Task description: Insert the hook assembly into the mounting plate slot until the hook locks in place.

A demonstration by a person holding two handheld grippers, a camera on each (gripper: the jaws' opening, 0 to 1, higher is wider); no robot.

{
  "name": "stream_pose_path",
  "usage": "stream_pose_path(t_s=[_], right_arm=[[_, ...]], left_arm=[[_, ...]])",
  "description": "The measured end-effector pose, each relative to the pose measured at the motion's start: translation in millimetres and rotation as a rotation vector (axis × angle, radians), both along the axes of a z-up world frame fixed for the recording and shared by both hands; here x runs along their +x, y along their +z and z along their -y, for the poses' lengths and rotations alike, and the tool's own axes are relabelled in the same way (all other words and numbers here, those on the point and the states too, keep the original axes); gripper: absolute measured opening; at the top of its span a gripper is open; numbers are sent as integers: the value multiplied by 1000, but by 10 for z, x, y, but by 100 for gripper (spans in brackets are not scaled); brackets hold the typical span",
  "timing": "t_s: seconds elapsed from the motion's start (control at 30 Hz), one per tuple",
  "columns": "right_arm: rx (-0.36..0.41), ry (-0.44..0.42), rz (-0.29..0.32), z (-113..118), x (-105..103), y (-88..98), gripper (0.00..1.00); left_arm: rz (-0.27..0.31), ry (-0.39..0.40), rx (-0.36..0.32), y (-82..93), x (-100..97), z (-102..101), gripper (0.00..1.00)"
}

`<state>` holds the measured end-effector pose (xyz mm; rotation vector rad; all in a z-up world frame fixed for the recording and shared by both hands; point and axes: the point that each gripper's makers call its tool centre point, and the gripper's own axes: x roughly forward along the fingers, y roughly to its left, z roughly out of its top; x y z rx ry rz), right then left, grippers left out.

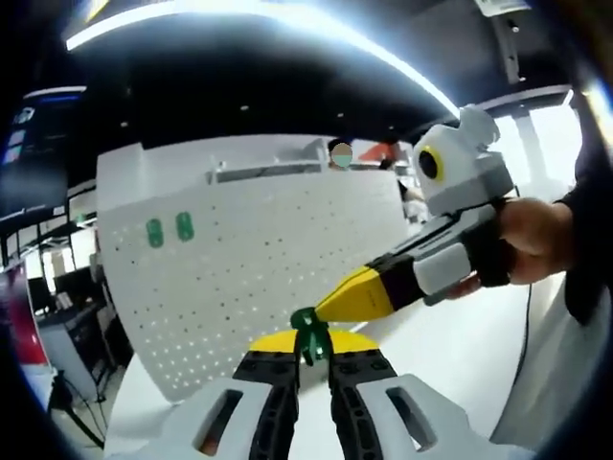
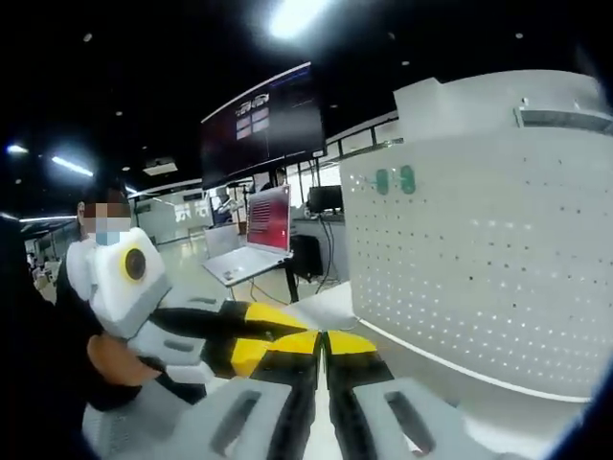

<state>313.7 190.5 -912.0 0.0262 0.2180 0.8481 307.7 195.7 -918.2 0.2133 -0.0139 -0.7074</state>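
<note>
The left gripper (image 1: 311, 369) clenches the small green plastic hook (image 1: 308, 331) at lower centre; the white perforated mounting plate (image 1: 249, 278) stands beyond, up-frame. The right gripper (image 1: 330, 309), jaws together, touches the hook.

Most of the green hook (image 1: 308, 331) is hidden between the yellow tips of the left hand-held gripper (image 1: 311, 356), so its shape cannot be told. The two green pieces (image 1: 169, 229) on the pegboard (image 1: 259, 278) are seen too small for their form to be made out. In the right gripper view the pegboard (image 2: 498, 259) is cut off by the picture's edge.
</note>
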Motion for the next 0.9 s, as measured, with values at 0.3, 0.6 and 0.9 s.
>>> stream_pose_path(t_s=[0.3, 0.6, 0.9], right_arm=[[11, 5, -9, -20, -32, 3, 0], [40, 0, -21, -16, -37, 17, 0], [67, -3, -26, -8, -30, 34, 0]], left_arm=[[-5, 2, -2, -2, 1, -3, 7], [-11, 4, -7, -12, 10, -4, 7], [-27, 0, -35, -9, 16, -2, 6]])
